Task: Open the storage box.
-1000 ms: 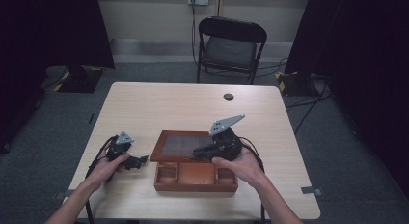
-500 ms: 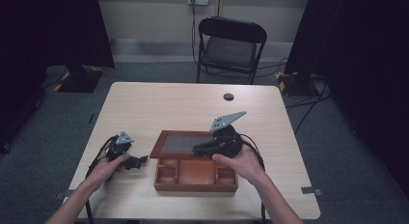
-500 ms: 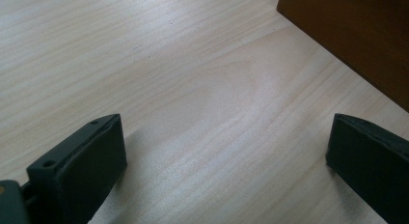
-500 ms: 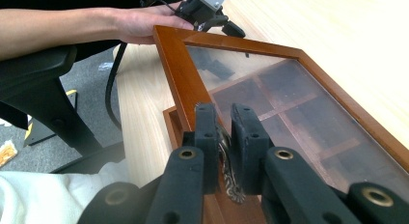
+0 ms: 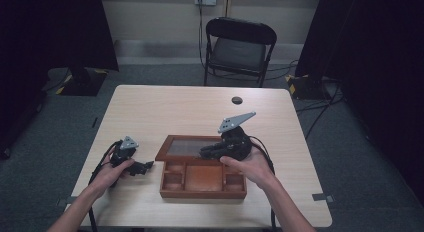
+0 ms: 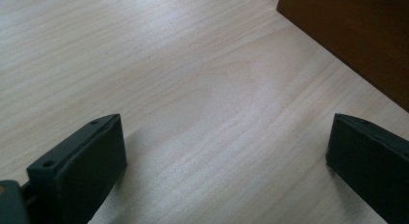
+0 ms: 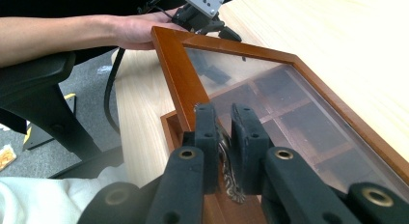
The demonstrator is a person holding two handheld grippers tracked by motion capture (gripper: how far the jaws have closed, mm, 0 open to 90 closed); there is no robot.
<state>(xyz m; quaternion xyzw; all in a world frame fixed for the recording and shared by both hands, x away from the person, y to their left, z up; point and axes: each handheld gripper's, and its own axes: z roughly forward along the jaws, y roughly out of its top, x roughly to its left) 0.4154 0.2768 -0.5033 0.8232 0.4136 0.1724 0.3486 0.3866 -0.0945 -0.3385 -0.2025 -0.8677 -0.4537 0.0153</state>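
At frame centre, the right claw (image 7: pixel 222 137) pinches the latch (image 7: pixel 225 159) of the box (image 5: pixel 202 174) lid (image 7: pixel 270 93); lift slowly. The left claw (image 6: pixel 226 151) rests spread on the desk (image 5: pixel 165 112).

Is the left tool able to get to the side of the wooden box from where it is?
Probably yes. The left tool lies on the table with its jaws open, pointing at the wooden box. Bare tabletop lies between them, and the box's side is close ahead.
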